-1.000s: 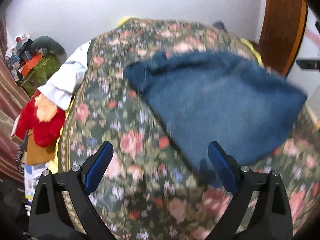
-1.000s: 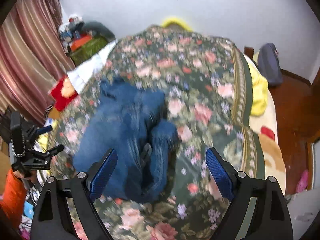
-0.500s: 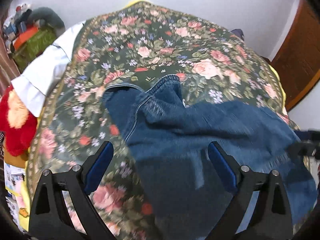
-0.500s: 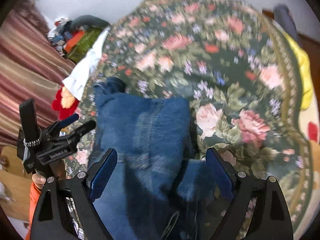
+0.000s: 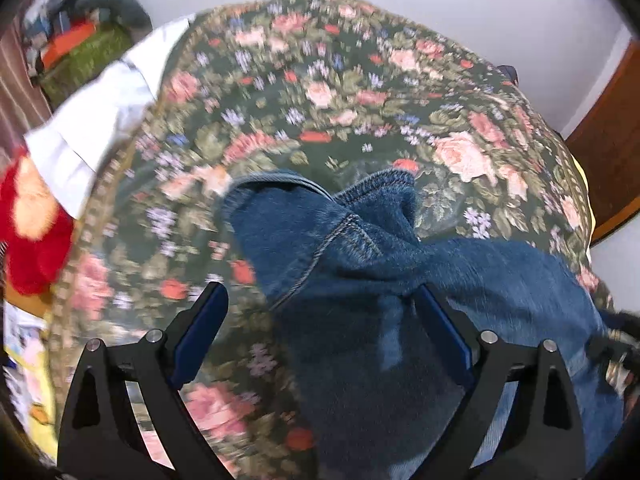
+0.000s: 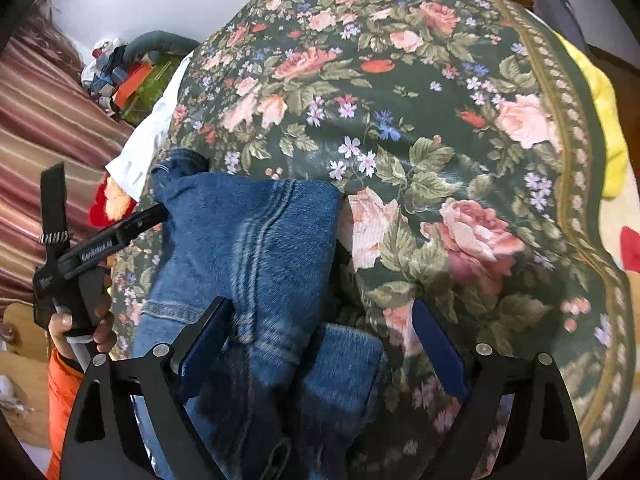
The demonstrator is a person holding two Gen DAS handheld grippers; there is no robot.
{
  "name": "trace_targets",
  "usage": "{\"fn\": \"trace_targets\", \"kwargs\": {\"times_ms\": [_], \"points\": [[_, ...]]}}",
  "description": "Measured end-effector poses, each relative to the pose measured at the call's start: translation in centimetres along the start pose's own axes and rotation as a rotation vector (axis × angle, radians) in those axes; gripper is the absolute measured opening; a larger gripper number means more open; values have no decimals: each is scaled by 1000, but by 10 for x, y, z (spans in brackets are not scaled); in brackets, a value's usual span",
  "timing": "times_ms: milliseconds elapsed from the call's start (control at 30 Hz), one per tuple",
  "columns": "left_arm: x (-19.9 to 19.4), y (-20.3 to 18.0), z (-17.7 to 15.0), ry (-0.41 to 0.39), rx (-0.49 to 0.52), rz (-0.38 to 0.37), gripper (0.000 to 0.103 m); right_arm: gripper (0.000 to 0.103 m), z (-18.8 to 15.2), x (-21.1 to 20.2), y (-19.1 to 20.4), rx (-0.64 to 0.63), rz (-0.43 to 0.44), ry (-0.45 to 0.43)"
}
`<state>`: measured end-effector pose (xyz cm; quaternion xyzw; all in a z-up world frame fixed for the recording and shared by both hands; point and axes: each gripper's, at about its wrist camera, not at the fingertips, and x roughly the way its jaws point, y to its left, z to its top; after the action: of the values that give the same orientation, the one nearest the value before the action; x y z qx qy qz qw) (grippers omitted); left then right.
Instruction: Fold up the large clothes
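Blue denim jeans (image 5: 360, 280) lie crumpled on a bed with a dark green floral cover (image 5: 340, 80). In the left wrist view my left gripper (image 5: 320, 312) is open, low over the jeans near their upper end, with denim between the blue pads. In the right wrist view the jeans (image 6: 248, 240) lie at the bed's left side. My right gripper (image 6: 320, 328) is open over a folded-up part of them. The left gripper (image 6: 120, 228) shows at the jeans' left edge there, its jaws edge-on.
A red and orange plush toy (image 5: 28, 220) and white cloth (image 5: 92, 128) lie by the bed's left edge. Boxes and toys (image 6: 124, 76) sit by a striped curtain (image 6: 40, 128). A yellow blanket (image 6: 604, 120) hangs off the right side. A wooden door (image 5: 608, 152) stands at right.
Both grippers have come down and forward close over the jeans. The jeans now fill more of each view. Both stay open.
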<state>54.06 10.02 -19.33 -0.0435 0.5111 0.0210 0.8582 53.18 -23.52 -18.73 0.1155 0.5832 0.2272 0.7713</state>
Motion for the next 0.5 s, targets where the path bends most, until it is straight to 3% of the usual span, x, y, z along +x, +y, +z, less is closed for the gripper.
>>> {"fn": "trace_targets", "kwargs": {"times_ms": [100,233,333,500], "points": [[-32,6,-9,-50,33,-19,96,90,-3,-24,-2,-11,-5,-23],[-65,16,-33,-75,32,-92,96,90,-13,-39,-5,19,73,13],[-70,20,-51,-53,21,-160,96,90,-22,-38,-1,21,102,43],[-46,27,-91,63,-88,-355,96,90,-36,-16,4,-4,106,102]]}}
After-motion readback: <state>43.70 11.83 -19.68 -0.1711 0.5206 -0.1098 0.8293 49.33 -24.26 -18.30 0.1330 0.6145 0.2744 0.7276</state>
